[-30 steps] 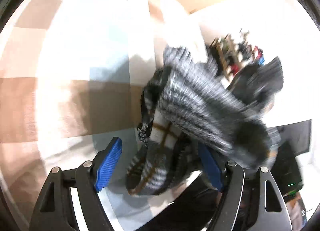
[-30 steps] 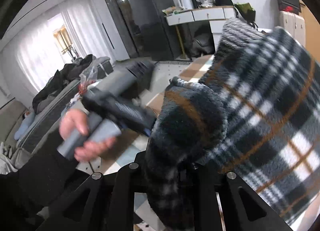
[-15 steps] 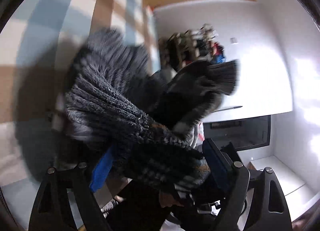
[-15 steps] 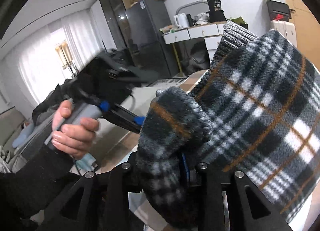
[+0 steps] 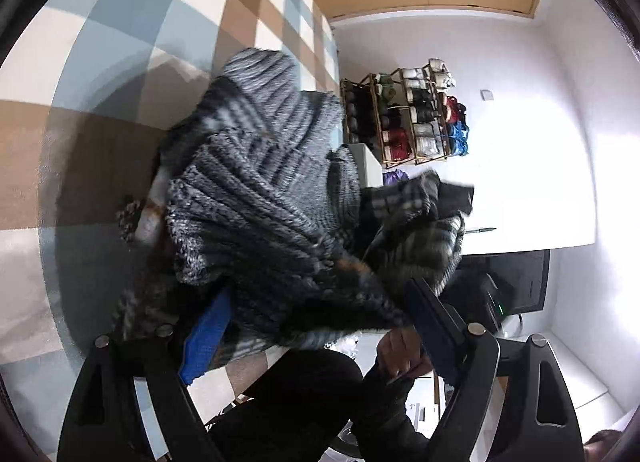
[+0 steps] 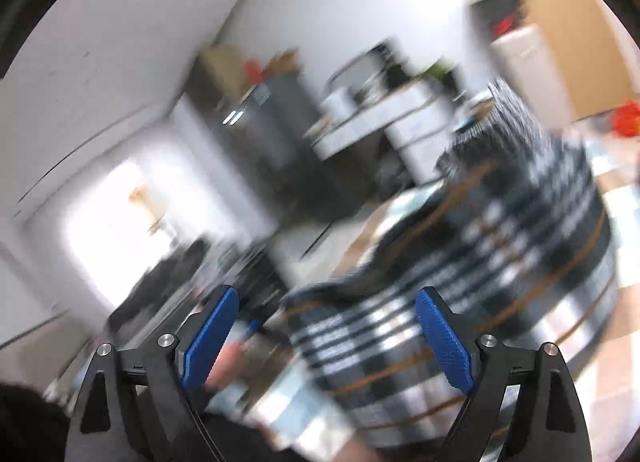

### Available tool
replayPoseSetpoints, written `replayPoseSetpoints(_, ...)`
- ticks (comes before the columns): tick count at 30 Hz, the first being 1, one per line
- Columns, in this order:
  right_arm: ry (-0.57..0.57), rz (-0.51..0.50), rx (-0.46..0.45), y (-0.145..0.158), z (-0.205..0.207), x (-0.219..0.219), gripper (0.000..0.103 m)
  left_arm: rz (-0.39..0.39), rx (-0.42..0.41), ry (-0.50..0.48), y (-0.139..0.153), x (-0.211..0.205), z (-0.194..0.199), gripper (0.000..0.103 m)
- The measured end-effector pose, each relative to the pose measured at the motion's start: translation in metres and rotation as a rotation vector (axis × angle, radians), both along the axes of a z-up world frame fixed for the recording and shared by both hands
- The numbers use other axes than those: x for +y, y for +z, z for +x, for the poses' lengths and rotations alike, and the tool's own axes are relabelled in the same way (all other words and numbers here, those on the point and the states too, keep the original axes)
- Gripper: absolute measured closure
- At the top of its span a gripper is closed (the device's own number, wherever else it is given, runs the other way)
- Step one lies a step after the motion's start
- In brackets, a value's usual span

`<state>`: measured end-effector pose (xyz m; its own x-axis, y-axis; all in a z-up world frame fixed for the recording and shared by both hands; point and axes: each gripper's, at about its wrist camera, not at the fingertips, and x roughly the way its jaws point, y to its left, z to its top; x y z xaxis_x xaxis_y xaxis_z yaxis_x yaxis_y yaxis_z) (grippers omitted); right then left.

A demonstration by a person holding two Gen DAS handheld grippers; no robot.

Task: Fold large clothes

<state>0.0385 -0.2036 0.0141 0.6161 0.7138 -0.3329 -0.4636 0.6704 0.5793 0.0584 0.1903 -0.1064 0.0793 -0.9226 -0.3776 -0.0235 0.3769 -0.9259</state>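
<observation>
Garment bunched mid-frame on checked worktop, draped between left gripper pads set wide — right gripper jaws just sprung apart, nothing between — likely released to regrip for folding.

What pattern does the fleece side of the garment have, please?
Black-and-white plaid with thin orange lines on the garment, best in the right wrist view.

The garment is grey ribbed knit outside, with black, white and orange plaid lining. The surface beneath it is checked blue, brown and white. Gripper pads are blue.
</observation>
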Motion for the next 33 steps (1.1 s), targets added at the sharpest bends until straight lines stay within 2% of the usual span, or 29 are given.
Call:
replayPoseSetpoints(2, -0.056, 0.068, 0.154, -0.026, 0.021, -0.024, 0.012, 0.018, 0.007, -0.005, -0.002, -0.007, 0.001, 0.021)
replayPoseSetpoints(4, -0.063, 0.213, 0.276, -0.052, 0.027, -0.044, 0.017, 0.037, -0.007, -0.016, 0.001, -0.013, 0.002, 0.021)
replayPoseSetpoints(6, -0.06, 0.287, 0.324, -0.062, 0.023, -0.055, 0.017, 0.051, -0.027, -0.035, 0.005, -0.016, 0.002, 0.021)
replayPoseSetpoints(8, -0.104, 0.271, 0.311, -0.061, 0.014, -0.067, 0.017, 0.062, -0.046, -0.048, 0.009, -0.026, 0.005, 0.021)
replayPoseSetpoints(10, -0.191, 0.146, 0.276, -0.049, 0.004, -0.071, 0.015, 0.081, -0.055, -0.055, 0.008, -0.032, 0.008, 0.021)
replayPoseSetpoints(12, -0.193, 0.034, 0.202, -0.026, -0.003, -0.06, 0.015, 0.097, -0.055, -0.065, 0.006, -0.036, 0.01, 0.021)
replayPoseSetpoints(15, -0.054, -0.155, 0.052, 0.024, -0.011, -0.005, 0.014, 0.113, -0.053, -0.074, 0.002, -0.035, 0.01, 0.021)
replayPoseSetpoints(17, 0.05, -0.354, -0.091, 0.053, -0.017, 0.048, 0.011, 0.101, -0.049, -0.07, 0.001, -0.035, 0.012, 0.021)
replayPoseSetpoints(19, 0.145, -0.566, -0.197, 0.063, -0.017, 0.1, 0.01, 0.094, -0.044, -0.066, -0.001, -0.033, 0.012, 0.021)
replayPoseSetpoints(20, 0.197, -0.617, -0.2, 0.061, -0.009, 0.113, 0.01, 0.093, -0.042, -0.068, -0.002, -0.033, 0.012, 0.021)
replayPoseSetpoints(22, 0.424, -0.722, -0.101, 0.045, 0.014, 0.153, 0.012, 0.09, -0.043, -0.075, -0.005, -0.028, 0.011, 0.021)
replayPoseSetpoints(23, 0.496, -0.746, -0.061, 0.033, 0.018, 0.158, 0.013, 0.081, -0.041, -0.074, -0.005, -0.027, 0.011, 0.021)
replayPoseSetpoints(24, 0.589, -0.801, -0.004, 0.02, 0.027, 0.17, 0.021, 0.071, -0.035, -0.073, -0.007, -0.026, 0.011, 0.021)
replayPoseSetpoints(25, 0.627, -0.894, 0.019, 0.008, 0.033, 0.181, 0.027, 0.067, -0.033, -0.075, -0.008, -0.025, 0.011, 0.021)
replayPoseSetpoints(26, 0.647, -0.959, 0.024, -0.005, 0.027, 0.171, 0.035, 0.065, -0.033, -0.077, -0.009, -0.024, 0.01, 0.021)
replayPoseSetpoints(28, 0.701, -1.096, 0.05, -0.028, 0.026, 0.175, 0.04, 0.068, -0.032, -0.08, -0.009, -0.023, 0.01, 0.021)
replayPoseSetpoints(29, 0.713, -1.152, 0.082, -0.037, 0.025, 0.168, 0.054, 0.072, -0.034, -0.082, -0.009, -0.023, 0.009, 0.021)
replayPoseSetpoints(30, 0.709, -1.19, 0.113, -0.042, 0.025, 0.168, 0.08, 0.075, -0.033, -0.083, -0.008, -0.024, 0.009, 0.021)
replayPoseSetpoints(31, 0.702, -1.209, 0.134, -0.041, 0.025, 0.161, 0.094, 0.075, -0.033, -0.084, -0.008, -0.024, 0.008, 0.021)
replayPoseSetpoints(33, 0.696, -1.198, 0.131, -0.033, 0.01, 0.151, 0.097, 0.078, -0.035, -0.087, -0.005, -0.024, 0.007, 0.021)
